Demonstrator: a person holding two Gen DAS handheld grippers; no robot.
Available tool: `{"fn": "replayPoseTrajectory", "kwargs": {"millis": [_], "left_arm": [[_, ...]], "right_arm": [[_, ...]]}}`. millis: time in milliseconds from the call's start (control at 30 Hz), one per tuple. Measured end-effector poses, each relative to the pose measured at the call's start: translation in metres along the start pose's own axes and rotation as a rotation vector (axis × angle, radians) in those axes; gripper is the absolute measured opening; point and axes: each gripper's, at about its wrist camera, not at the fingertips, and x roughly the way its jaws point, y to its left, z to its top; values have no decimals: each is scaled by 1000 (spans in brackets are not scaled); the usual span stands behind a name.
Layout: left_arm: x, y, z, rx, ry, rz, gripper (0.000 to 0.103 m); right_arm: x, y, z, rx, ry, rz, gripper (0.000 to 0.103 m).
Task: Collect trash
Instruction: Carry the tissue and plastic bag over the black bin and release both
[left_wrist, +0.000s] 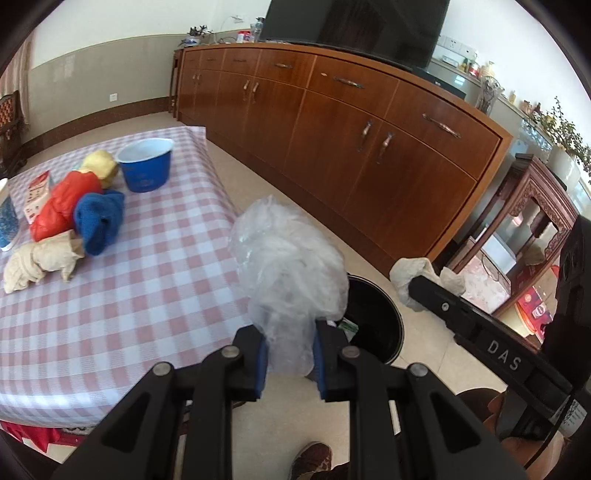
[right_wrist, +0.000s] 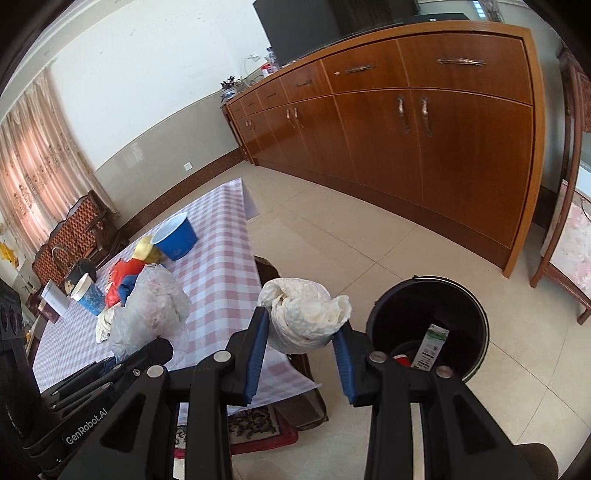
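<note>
My left gripper (left_wrist: 290, 360) is shut on a crumpled clear plastic bag (left_wrist: 288, 266), held over the floor just off the table's corner. Behind the bag stands the black trash bin (left_wrist: 373, 321). My right gripper (right_wrist: 301, 345) is shut on a wad of white plastic (right_wrist: 303, 314); the same wad (left_wrist: 410, 275) shows at that gripper's tip in the left wrist view. The bin (right_wrist: 428, 325) sits on the floor right of the wad, with a carton (right_wrist: 432, 345) and other rubbish inside. The left gripper's clear bag (right_wrist: 151, 306) appears at the left.
The checked table (left_wrist: 122, 302) carries a blue bowl (left_wrist: 146, 164), red, blue, yellow and beige crumpled pieces (left_wrist: 74, 214), a blue paper cup (right_wrist: 88, 293) and a small box (left_wrist: 37, 195). A long wooden sideboard (left_wrist: 351, 129) runs behind. A wooden chair (right_wrist: 565, 236) stands at right.
</note>
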Motion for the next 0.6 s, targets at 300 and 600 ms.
{"fn": "replayPoseTrajectory", "kwargs": {"millis": [300, 600], "left_arm": [[58, -58, 2, 49, 89, -79, 22], [112, -99, 3, 92, 163, -105, 22]], "right_arm": [[-4, -91, 4, 113, 5, -103, 37], [23, -150, 11, 189, 63, -152, 37]]}}
